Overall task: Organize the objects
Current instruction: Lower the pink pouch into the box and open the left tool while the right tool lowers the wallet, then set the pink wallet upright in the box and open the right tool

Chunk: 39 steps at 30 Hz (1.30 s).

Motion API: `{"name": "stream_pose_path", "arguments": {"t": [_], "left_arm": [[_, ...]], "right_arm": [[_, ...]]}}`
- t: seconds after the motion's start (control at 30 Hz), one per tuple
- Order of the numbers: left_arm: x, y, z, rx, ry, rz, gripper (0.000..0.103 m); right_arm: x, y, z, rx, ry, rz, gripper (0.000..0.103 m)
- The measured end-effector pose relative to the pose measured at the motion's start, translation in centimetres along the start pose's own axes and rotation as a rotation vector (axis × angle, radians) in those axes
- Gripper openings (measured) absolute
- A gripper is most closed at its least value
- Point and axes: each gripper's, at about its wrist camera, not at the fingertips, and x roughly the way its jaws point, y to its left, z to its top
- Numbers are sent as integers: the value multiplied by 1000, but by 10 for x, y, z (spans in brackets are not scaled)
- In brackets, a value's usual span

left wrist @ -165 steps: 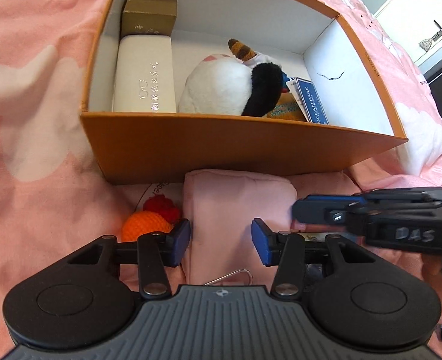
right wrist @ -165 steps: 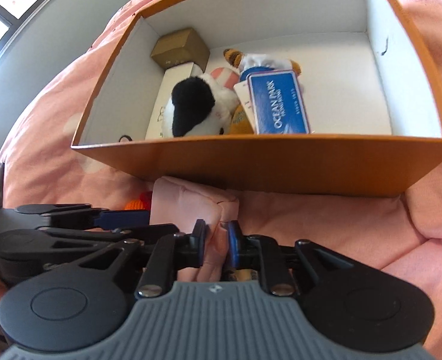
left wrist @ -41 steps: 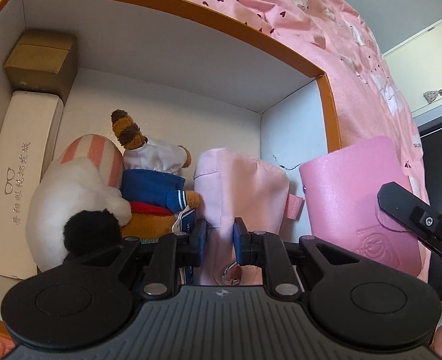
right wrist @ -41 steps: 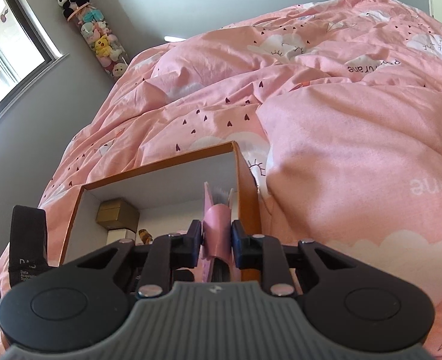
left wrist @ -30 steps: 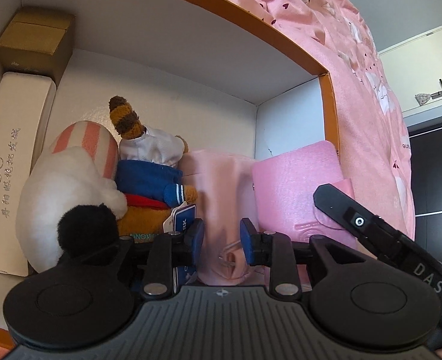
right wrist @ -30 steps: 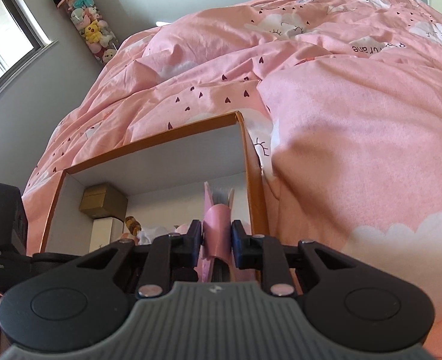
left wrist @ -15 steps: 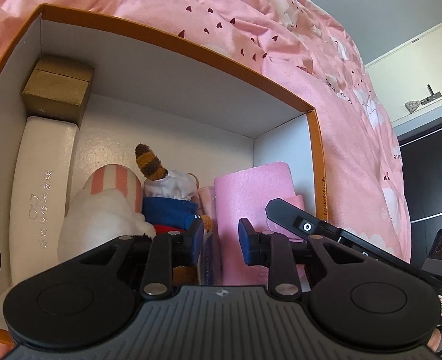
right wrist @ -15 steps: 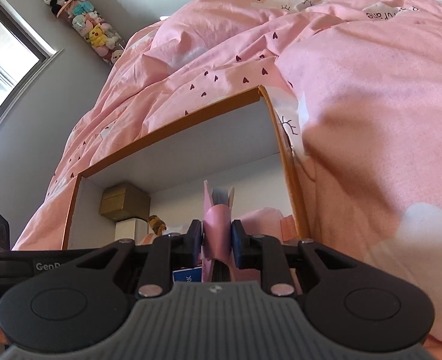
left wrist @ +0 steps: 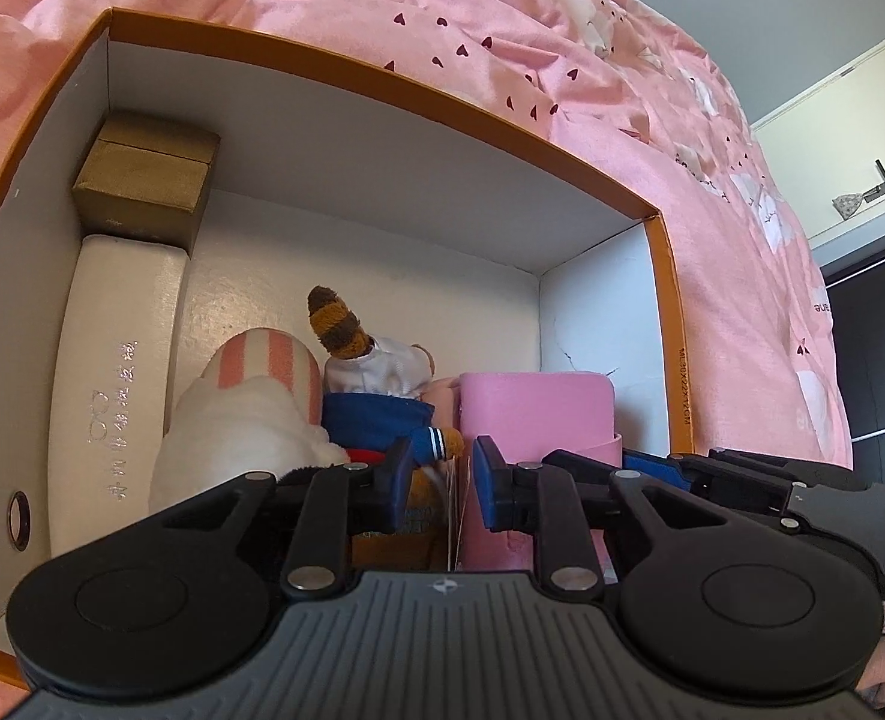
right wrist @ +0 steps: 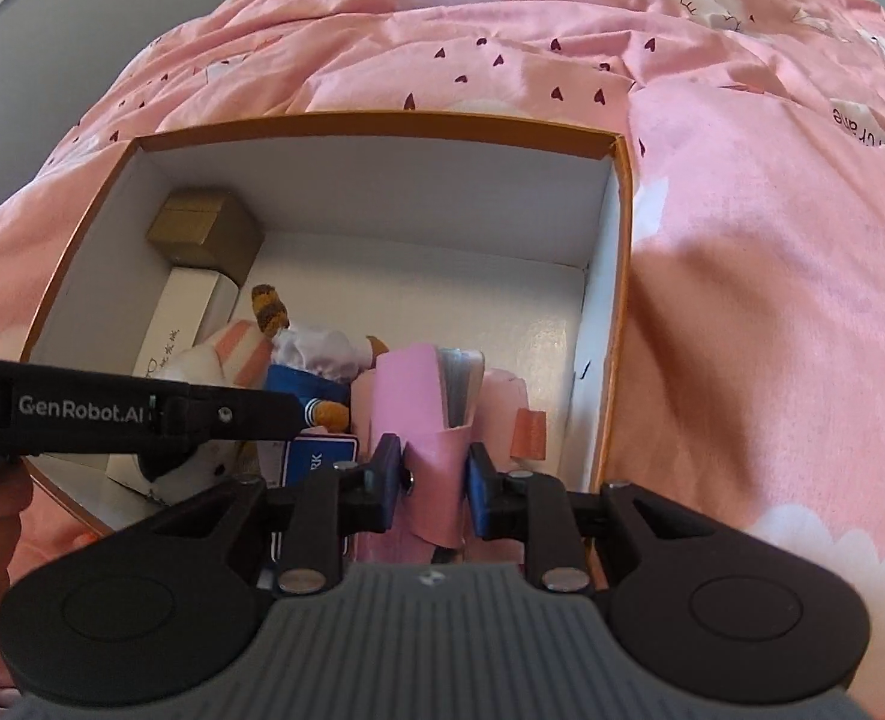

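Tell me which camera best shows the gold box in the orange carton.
Left wrist view: the gold box sits large and unobstructed in the carton's far left corner, lid seam clear. The right wrist view shows it smaller, though still unblocked, in the same corner.

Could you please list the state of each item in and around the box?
Box: open, no lid.
Pink wallet: upright in the box, between the right gripper pads as its jaws open.
Left gripper: empty, jaws closing.
Gold box: closed.
White case: closed, lying flat.
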Motion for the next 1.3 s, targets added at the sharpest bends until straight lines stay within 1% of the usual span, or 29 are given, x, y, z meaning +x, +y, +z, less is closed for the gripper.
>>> {"name": "stream_pose_path", "arguments": {"t": [0.1, 0.17, 0.27, 0.33, 0.43, 0.57, 0.63, 0.7, 0.73, 0.8, 0.83, 0.87, 1.0, 1.1, 1.2, 1.3], "left_arm": [[-2, 0, 0, 4, -7, 5, 27], [-4, 1, 1, 2, -10, 4, 27], [-6, 3, 1, 1, -16, -3, 27], [-7, 4, 2, 0, -18, -6, 27], [-7, 4, 2, -1, -18, -9, 27], [-7, 4, 2, 0, -17, -6, 27], [-6, 5, 2, 0, -14, -2, 27], [-5, 4, 2, 1, -14, 1, 27], [-5, 4, 2, 3, -15, 1, 27], [-6, 4, 1, 4, -16, -3, 27], [-6, 4, 1, 4, -16, -3, 27], [-6, 4, 1, 4, -17, -2, 27], [-6, 4, 1, 3, -17, -1, 27], [-7, 3, 1, 8, -18, 0, 27], [-7, 2, 1, 14, -20, 2, 27], [-9, 0, -1, 30, -26, 11, 27]], "right_arm": [[7, 0, 4, -22, 34, -33, 26], [6, 1, 4, -14, 31, -37, 26], [-4, -5, 5, 41, 8, 26, 24], [-12, -12, 6, 100, -1, 92, 21], [-17, -17, 7, 172, -2, 167, 21], [-3, -19, 5, 203, 34, 175, 21], [3, -14, 4, 164, 45, 144, 22], [3, -3, 4, 90, 38, 83, 25], [2, 3, 4, 47, 33, 34, 29], [4, 14, 3, -51, 27, -90, 33], [5, 17, 1, -89, 25, -128, 33], [7, 20, 0, -116, 25, -148, 32], [8, 22, -3, -179, 20, -172, 31], [8, 21, -4, -204, 17, -164, 31], [11, 23, -4, -208, 33, -123, 27], [14, 29, -6, -233, 35, -142, 24]]}}
